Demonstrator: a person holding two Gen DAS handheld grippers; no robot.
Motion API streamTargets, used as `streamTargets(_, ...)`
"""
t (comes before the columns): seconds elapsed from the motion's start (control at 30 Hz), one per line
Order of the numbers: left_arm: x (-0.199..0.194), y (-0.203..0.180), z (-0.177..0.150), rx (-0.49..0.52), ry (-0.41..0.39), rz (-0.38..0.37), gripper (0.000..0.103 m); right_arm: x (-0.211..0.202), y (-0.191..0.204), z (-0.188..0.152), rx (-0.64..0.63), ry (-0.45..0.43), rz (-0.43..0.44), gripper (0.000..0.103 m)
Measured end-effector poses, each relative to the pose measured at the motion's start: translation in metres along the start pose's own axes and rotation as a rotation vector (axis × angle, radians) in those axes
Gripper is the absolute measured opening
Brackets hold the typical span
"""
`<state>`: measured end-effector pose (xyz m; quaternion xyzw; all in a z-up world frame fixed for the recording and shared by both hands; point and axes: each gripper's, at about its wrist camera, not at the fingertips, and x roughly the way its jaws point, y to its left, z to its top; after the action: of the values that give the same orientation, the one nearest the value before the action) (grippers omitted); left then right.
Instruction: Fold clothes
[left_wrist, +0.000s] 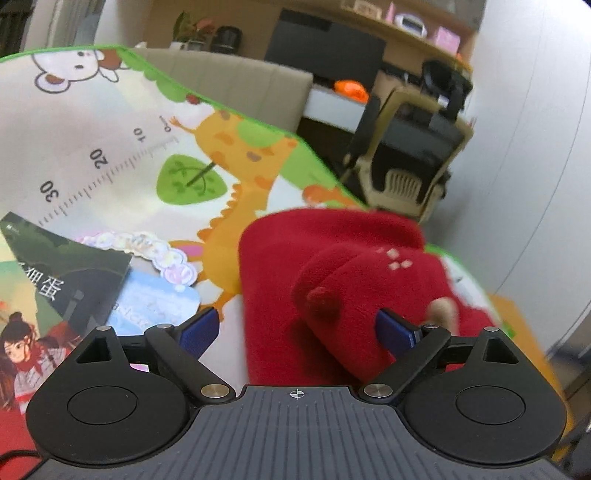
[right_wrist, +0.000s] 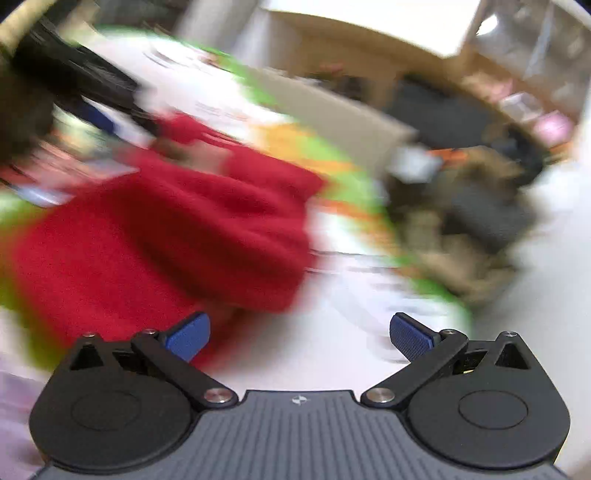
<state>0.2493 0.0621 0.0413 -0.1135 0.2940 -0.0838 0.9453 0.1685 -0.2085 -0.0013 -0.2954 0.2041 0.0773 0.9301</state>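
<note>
While the red garment lies bunched on the cartoon mat, the left claw and right claw gape wide

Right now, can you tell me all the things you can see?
red fleece garment: one, red, bunched on the mat, between the left gripper's open fingers
play mat: one, white with green edge and giraffe ruler print, under the garment
picture book: one, dark cover with cartoon figure, on the mat's left part
sofa: one, beige, behind the mat
chair: one, tan and black, right of the mat
left gripper: one, black with blue pads, open
right gripper: one, black with blue pads, open, empty
</note>
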Motion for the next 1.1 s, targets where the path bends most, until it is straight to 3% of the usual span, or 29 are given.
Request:
streamTargets(0.03, 0.008, -0.001, -0.001, 0.011, 0.011, 0.013, 0.095, 0.006, -0.002, -0.004, -0.002, 0.023, -0.029, 0.103)
streamTargets(0.17, 0.025, 0.003, -0.009, 0.013, 0.049, 0.032, 0.097, 0.005, -0.022, -0.012, 0.156, 0.029, 0.093, 0.103)
streamTargets(0.3, 0.025, 0.008, -0.009, 0.012, 0.059, 0.026, 0.098, -0.016, -0.057, 0.0, 0.44, -0.076, 0.416, 0.103)
streamTargets(0.37, 0.025, 0.008, -0.009, 0.009, 0.06, 0.025, 0.098, -0.014, -0.06, 0.002, 0.559, -0.07, 0.582, 0.103)
streamTargets(0.43, 0.025, 0.008, -0.008, 0.006, 0.06, 0.025, 0.099, -0.005, -0.05, -0.002, 0.616, -0.029, 0.676, 0.102)
streamTargets(0.5, 0.025, 0.009, -0.009, -0.002, 0.061, 0.023, 0.099, 0.009, -0.035, -0.009, 0.654, 0.035, 0.738, 0.089)
streamTargets(0.53, 0.024, 0.009, -0.009, -0.008, 0.062, 0.022, 0.099, 0.019, -0.028, -0.012, 0.687, 0.083, 0.769, 0.076)
streamTargets(0.57, 0.024, 0.009, -0.009, -0.015, 0.063, 0.021, 0.099, 0.026, -0.024, -0.013, 0.711, 0.109, 0.787, 0.065)
streamTargets(0.63, 0.023, 0.01, -0.008, -0.027, 0.063, 0.015, 0.099, 0.027, -0.022, -0.007, 0.729, 0.094, 0.788, 0.058)
streamTargets(0.67, 0.022, 0.011, -0.007, -0.029, 0.06, 0.013, 0.098, 0.028, -0.021, -0.003, 0.739, 0.087, 0.788, 0.047)
streamTargets(0.7, 0.02, 0.011, -0.005, -0.032, 0.054, 0.012, 0.098, 0.027, -0.022, 0.001, 0.742, 0.065, 0.784, 0.038)
streamTargets(0.8, 0.015, 0.011, 0.004, -0.053, 0.024, -0.009, 0.098, 0.018, -0.042, 0.02, 0.727, -0.066, 0.758, 0.026)
streamTargets(0.83, 0.013, 0.011, 0.008, -0.061, 0.011, -0.026, 0.098, 0.015, -0.048, 0.027, 0.722, -0.109, 0.748, 0.015)
streamTargets(0.9, 0.009, 0.009, 0.014, -0.065, -0.009, -0.052, 0.098, 0.016, -0.058, 0.03, 0.699, -0.133, 0.705, 0.012)
streamTargets(0.97, 0.009, 0.006, 0.015, -0.046, -0.013, -0.057, 0.098, 0.027, -0.06, 0.016, 0.692, -0.07, 0.665, 0.012)
streamTargets(1.1, 0.028, 0.006, 0.001, -0.01, 0.058, -0.026, 0.099, 0.046, -0.041, -0.022, 0.689, 0.061, 0.615, 0.013)
